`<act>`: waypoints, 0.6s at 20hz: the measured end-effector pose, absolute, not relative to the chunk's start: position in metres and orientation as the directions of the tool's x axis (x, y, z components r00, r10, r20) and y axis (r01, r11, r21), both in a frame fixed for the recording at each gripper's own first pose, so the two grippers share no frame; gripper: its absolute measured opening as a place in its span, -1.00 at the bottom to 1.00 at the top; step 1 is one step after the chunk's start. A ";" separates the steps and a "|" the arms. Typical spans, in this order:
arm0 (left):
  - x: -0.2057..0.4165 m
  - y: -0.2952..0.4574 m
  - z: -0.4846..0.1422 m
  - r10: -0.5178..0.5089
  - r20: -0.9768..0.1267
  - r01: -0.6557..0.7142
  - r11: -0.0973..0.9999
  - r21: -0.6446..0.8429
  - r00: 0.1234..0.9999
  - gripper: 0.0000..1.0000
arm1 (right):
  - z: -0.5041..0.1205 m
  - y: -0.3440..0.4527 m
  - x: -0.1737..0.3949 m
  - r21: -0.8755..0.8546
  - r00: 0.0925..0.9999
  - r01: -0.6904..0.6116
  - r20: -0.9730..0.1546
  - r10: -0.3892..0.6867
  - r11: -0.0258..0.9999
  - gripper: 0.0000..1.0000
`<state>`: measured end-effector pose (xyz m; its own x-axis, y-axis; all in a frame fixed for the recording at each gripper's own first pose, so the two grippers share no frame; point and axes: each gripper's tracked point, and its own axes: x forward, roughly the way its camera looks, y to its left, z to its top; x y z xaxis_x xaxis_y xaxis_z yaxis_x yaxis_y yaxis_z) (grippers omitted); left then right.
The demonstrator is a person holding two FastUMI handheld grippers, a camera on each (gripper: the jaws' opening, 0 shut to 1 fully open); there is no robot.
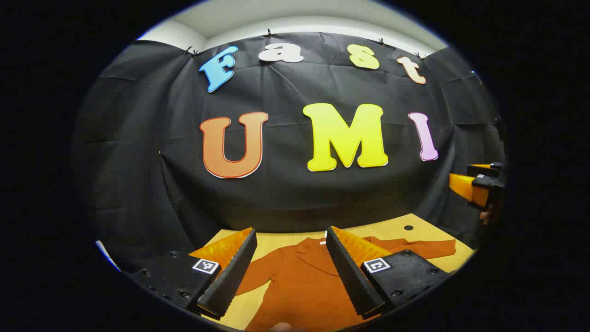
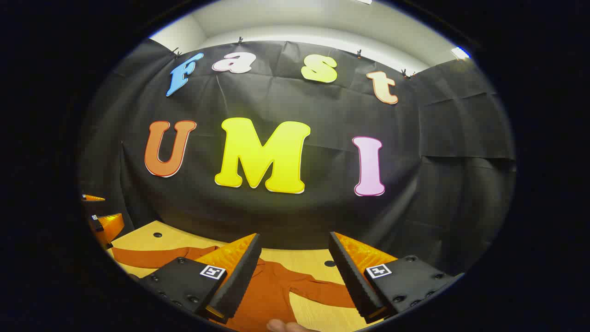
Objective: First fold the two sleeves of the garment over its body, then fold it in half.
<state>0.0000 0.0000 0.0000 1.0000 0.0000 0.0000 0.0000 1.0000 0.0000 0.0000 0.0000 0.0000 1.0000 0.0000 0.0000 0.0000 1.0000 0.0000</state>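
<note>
Left gripper [image 1: 291,258] held above the table [image 1: 392,230], fingers spread wide apart, nothing between them. Past and below the fingers lies the garment [image 1: 304,286], rust-orange, flat on the light wooden top, collar toward the booth wall. One sleeve [image 1: 415,246] stretches out toward the right in the left gripper view, still unfolded; the other angles down on the left behind the near finger. Small dark hole in the tabletop near the far edge. Right gripper [image 2: 292,263] likewise held high over the table, fingers well apart and empty. In the right gripper view the garment's body sits between and below the fingers, with one sleeve [image 2: 152,256] running out to the left and another [image 2: 322,293] lying out to the right; neither is over the body. Each view catches the other gripper at its edge: orange fingers at far right in the left gripper view, at far left in the right gripper view. Neither gripper touches cloth.
</note>
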 end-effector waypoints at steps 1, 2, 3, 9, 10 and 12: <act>0.001 0.001 -0.001 0.005 0.001 -0.005 1.000 0.006 1.000 0.96 | -0.003 0.000 0.004 0.003 1.000 -0.004 -0.011 0.004 1.000 0.87; 0.001 -0.001 0.000 0.008 0.001 -0.008 1.000 0.007 1.000 0.96 | -0.003 -0.001 0.005 0.008 1.000 -0.008 -0.018 0.008 1.000 0.89; 0.002 -0.004 -0.001 0.007 -0.001 -0.007 1.000 0.003 1.000 0.96 | -0.004 0.000 0.006 0.010 1.000 -0.015 -0.019 0.016 1.000 0.87; 0.003 -0.012 -0.008 0.018 -0.015 -0.018 1.000 -0.017 1.000 0.96 | 0.004 0.001 0.007 -0.025 0.999 -0.041 0.010 0.041 0.999 0.89; 0.003 -0.013 -0.009 0.022 -0.019 -0.023 0.999 -0.024 1.000 0.96 | 0.004 0.001 0.007 -0.033 0.999 -0.046 0.012 0.046 0.998 0.89; 0.002 -0.014 -0.013 0.029 -0.026 -0.030 0.999 -0.033 0.999 0.96 | 0.003 0.002 0.009 -0.044 0.999 -0.052 0.012 0.053 0.998 0.87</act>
